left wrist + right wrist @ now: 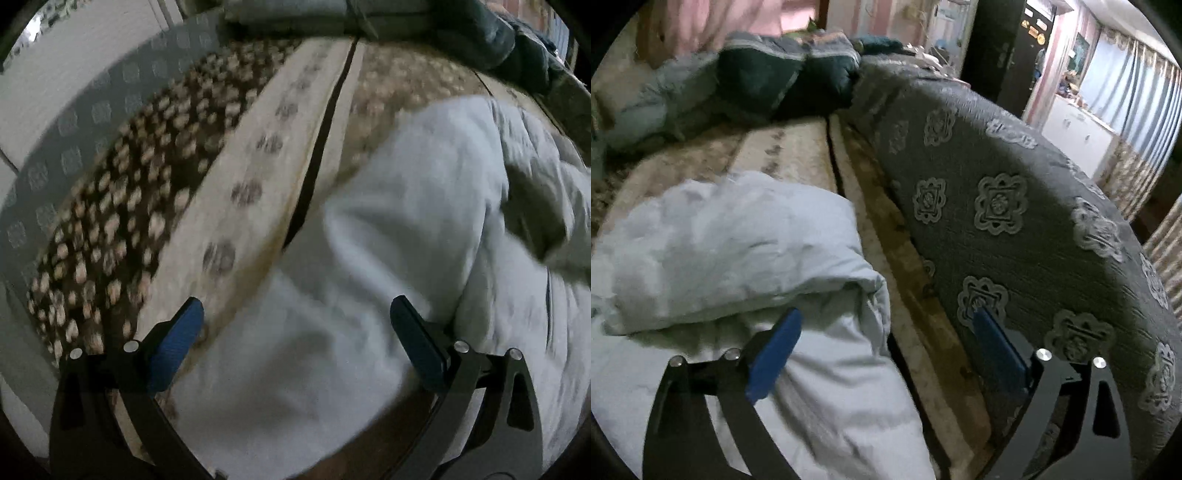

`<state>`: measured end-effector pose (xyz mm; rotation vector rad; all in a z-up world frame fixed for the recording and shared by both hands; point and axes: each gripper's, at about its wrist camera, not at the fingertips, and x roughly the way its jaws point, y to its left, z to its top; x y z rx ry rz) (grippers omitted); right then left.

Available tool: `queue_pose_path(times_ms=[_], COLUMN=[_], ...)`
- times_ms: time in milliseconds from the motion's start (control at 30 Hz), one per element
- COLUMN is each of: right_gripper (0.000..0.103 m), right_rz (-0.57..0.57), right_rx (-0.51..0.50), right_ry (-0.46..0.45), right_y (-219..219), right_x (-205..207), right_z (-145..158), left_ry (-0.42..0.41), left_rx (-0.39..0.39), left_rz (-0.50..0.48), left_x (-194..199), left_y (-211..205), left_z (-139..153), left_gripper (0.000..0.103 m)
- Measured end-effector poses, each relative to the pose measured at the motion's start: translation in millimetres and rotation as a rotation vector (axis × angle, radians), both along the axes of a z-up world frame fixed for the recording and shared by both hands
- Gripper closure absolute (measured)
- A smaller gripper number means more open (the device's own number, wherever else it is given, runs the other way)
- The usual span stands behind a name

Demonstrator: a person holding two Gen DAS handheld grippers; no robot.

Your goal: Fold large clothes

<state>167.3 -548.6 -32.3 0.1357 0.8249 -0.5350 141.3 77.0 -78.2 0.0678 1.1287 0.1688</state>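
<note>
Blue-padded left gripper point(295, 325) hangs with jaws wide apart over a pale quilted garment point(388, 229), gripping nothing. Right gripper point(886, 343), equally spread, straddles the garment's point(738, 236) edge beside a grey patterned backrest point(1015, 206). It lies bunched on beige sofa cushions point(258, 177); dark clothes point(783, 81) are piled beyond.

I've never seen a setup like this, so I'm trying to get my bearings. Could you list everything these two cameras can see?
padded garment: one, pale blue-white, bunched on the sofa seat
sofa seat cushions: two, beige patterned, split by a dark gap
sofa back: one, grey with pale medallions, beside the seat
dark clothes: a heap, dark green and grey, far end of the sofa
curtains: blue, far right
left tongs: blue pads, open above the garment
right tongs: blue pads, open
</note>
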Motion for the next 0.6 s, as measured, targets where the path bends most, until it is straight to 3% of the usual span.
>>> queue_pose_path(times_ms=[100,200,333,400,433,500,567,600], right_gripper=[0.005,0.005,0.005,0.005,0.005,0.005,0.005,0.005], right_rz=[-0.034,-0.033,0.004,0.002,-0.001,-0.004,-0.016,-0.025], right_rx=[0.056,0.103,0.097,0.082,0.081,0.088,0.086,0.087], right_ry=[-0.054,-0.08,-0.07,-0.067,-0.067,-0.062,-0.064,-0.069], right_y=[-7.2,-4.7,4.8,7.2,6.3,4.1,0.8,-1.7], right_x=[-25.3,-46.3,-61.1,-70.0,-75.1,-81.8,-90.5,-95.4], right_z=[16.2,25.8,34.6,40.6,43.2,45.3,49.2,52.0], left_ry=[0.073,0.166,0.323,0.371,0.379,0.372,0.331,0.313], left_rx=[-0.031,-0.002,0.027,0.005,-0.039,-0.116,-0.146,-0.155], left_rz=[-0.003,-0.031,-0.053,-0.042,-0.034,-0.03,-0.011,-0.001], left_x=[-26.0,-45.2,-60.8,-61.4,-60.7,-53.6,-45.4,-43.9], left_y=[22.9,34.0,45.9,53.4,58.7,65.1,68.6,69.7], left_z=[-4.5,-22.0,-60.9,-74.0,-76.8,-73.5,-58.9,-52.5], left_gripper=[0.003,0.003,0.003,0.004,0.009,0.061,0.087,0.093])
